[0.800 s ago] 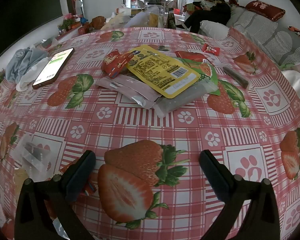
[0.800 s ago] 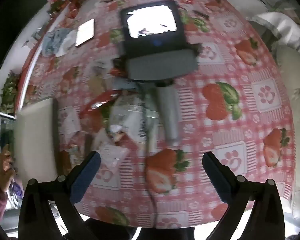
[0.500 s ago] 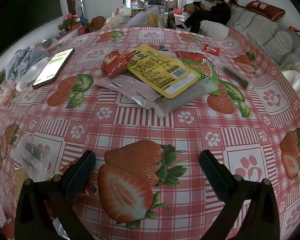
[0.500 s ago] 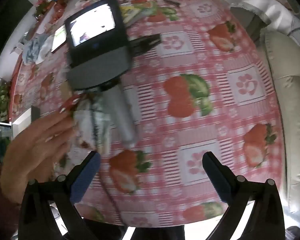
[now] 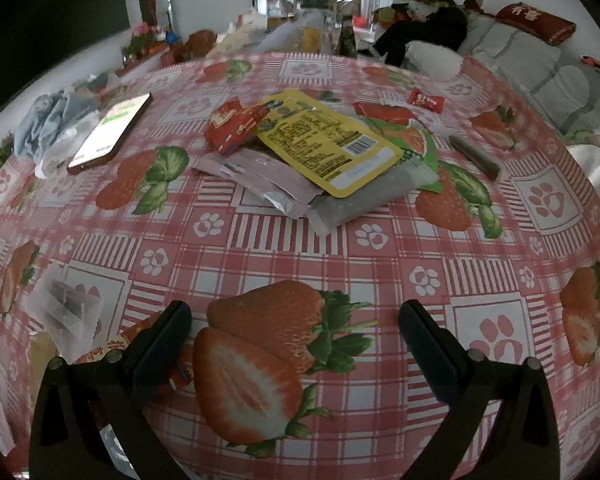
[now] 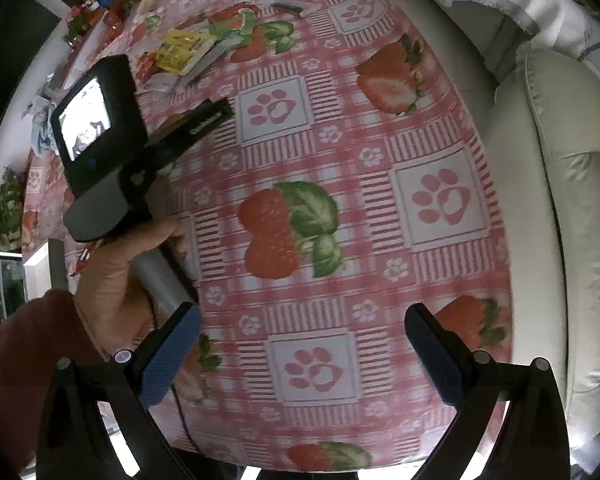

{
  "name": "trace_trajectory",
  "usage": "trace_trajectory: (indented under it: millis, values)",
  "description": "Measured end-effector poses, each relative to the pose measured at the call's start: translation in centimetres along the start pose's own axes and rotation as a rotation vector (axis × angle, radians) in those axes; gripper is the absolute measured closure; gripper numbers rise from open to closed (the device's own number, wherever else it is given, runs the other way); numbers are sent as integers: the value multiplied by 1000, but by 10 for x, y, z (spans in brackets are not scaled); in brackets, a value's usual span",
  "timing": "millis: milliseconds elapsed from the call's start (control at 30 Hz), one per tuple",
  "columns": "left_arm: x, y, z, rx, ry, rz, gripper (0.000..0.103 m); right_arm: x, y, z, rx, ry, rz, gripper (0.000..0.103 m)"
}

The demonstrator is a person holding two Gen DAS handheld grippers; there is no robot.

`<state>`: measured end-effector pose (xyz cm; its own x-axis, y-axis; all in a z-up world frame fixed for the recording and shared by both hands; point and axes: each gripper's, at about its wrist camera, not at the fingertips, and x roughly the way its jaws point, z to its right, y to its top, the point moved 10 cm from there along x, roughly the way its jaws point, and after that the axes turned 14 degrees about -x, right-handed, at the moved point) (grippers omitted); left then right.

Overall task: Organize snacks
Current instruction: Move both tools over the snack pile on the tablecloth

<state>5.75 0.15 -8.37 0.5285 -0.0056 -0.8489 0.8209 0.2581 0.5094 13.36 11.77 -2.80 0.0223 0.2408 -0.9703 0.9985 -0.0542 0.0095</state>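
Reaching with wide-spread, empty fingers, the left gripper (image 5: 294,326) could snag the slippery yellow packet (image 5: 326,142) topping the snack pile (image 5: 320,172) mid-tabletop and scatter it toward the phone (image 5: 110,130); the right gripper (image 6: 302,338) also gapes empty.

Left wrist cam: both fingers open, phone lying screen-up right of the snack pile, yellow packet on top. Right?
Not quite. The left wrist view shows the phone left of the snack pile, not right. The rest holds: left gripper fingers open, yellow packet on top.
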Motion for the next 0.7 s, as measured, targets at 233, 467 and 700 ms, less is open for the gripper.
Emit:
trace_trajectory:
  millis: [233, 467, 700]
  values:
    - [-55, -1, 2, 89, -149, -294, 0, -4, 14, 12, -31, -16, -23, 1]
    - [-146, 11, -89, 108, -86, -300, 0, -4, 35, -36, -129, 48, -17, 1]
    - [-154, -8, -181, 166, 123, -307, 0, 12, 28, -89, -158, 22, -72, 1]
